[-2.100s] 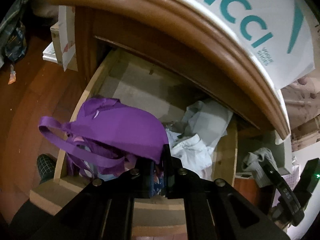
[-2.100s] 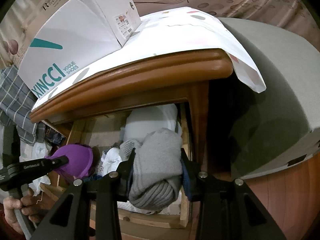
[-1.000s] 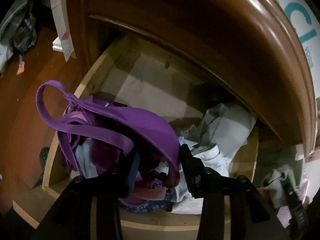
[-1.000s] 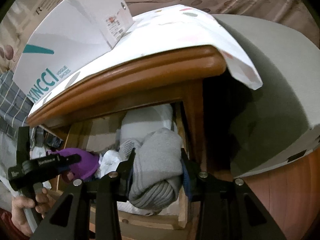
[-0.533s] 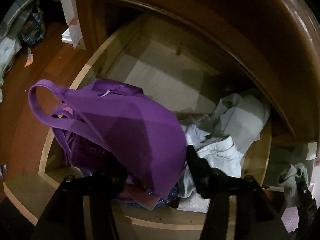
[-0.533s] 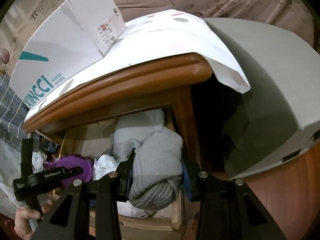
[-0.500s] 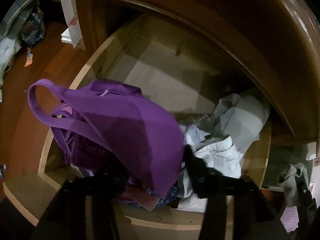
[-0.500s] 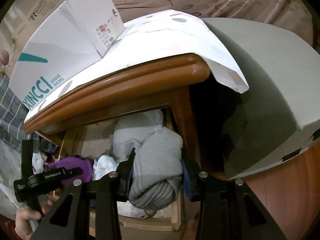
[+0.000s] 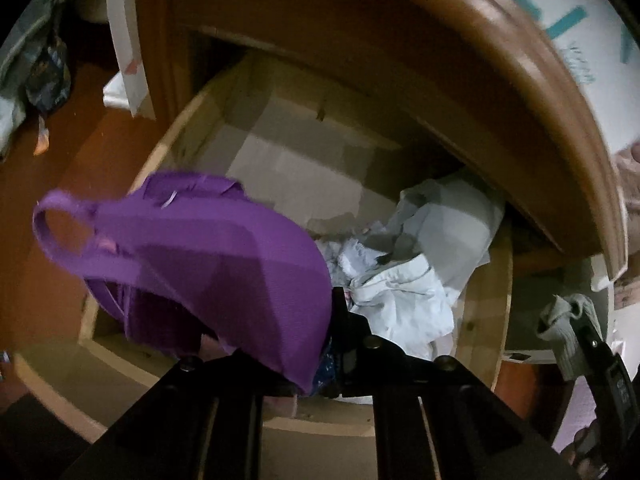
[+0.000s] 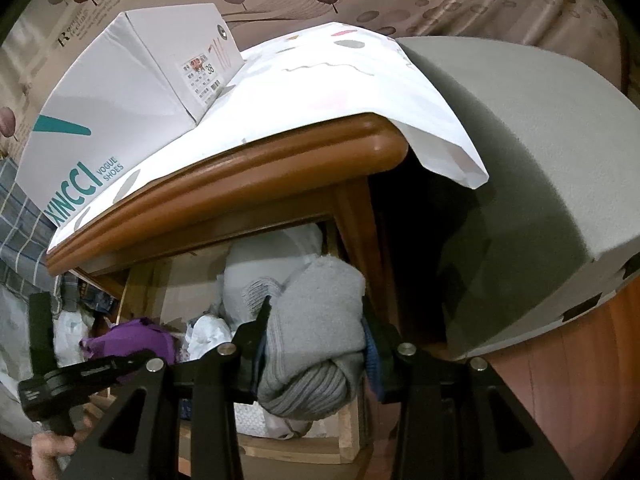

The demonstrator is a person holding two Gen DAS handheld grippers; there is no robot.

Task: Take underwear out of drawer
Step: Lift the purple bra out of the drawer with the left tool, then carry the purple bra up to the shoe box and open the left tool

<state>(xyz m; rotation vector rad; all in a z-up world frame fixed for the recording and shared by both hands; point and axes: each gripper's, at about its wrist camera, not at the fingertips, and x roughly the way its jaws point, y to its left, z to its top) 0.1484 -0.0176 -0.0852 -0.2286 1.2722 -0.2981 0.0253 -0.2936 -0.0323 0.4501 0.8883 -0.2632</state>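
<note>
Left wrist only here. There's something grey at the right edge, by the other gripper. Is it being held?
Observer: Yes. The right gripper is clamped on a grey sock roll, with a pad pressing each side.
Operator: What's to the right of the cabinet?
Observer: A grey padded slab, like a mattress. There's a dark gap between the two.
Operator: Is anything on top besides the shoe box?
Observer: A white patterned sheet lies under the box. Its corner hangs over the top's right front corner.
</note>
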